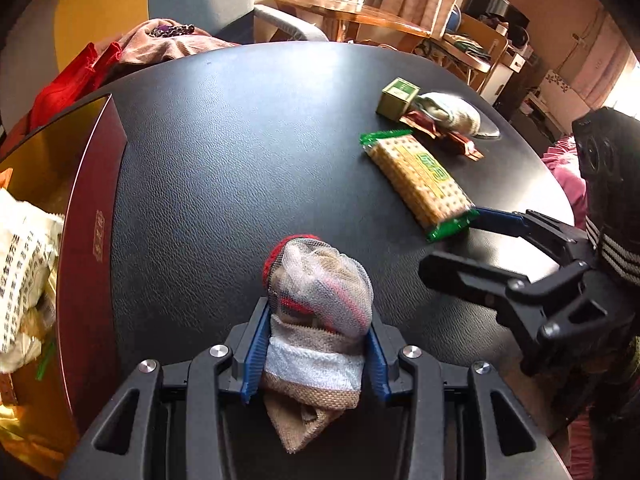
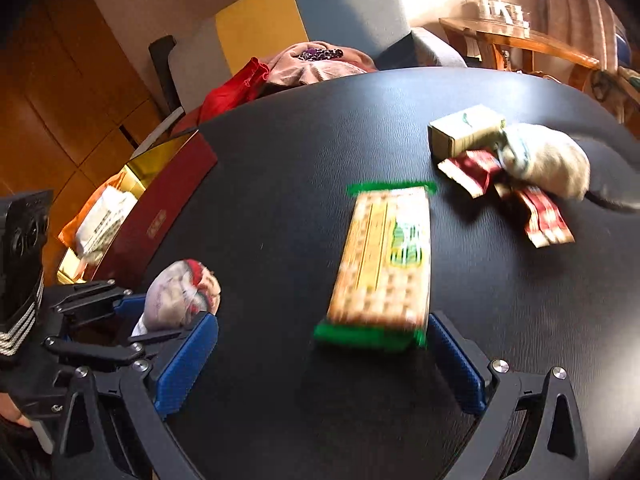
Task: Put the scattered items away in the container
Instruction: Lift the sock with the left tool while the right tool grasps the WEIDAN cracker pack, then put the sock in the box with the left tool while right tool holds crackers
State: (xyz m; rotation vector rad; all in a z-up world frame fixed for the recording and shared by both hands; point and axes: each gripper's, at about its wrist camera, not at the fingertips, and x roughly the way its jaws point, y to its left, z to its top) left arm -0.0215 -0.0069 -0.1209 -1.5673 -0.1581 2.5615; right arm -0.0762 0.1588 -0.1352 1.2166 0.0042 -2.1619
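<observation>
My left gripper (image 1: 316, 344) is shut on a small burlap-and-mesh pouch (image 1: 320, 292), held just above the black table. In the right wrist view the same pouch (image 2: 180, 296) sits in that gripper (image 2: 160, 320) at the lower left. A long cracker pack (image 2: 384, 264) with green ends lies mid-table. Its near end rests between the fingertips of my open right gripper (image 2: 320, 364), untouched by either pad. The left wrist view has this gripper (image 1: 472, 248) at the pack's (image 1: 420, 180) green end. The red container (image 1: 92, 200) with a gold inside stands at the left and holds white packets.
Beyond the cracker pack lie a small green-and-tan box (image 2: 466, 130), a white cloth pouch (image 2: 548, 168) and red sachets (image 2: 544, 216). The container (image 2: 168, 200) is at the table's left edge. A chair piled with red and pink clothes (image 1: 160, 44) stands behind the table.
</observation>
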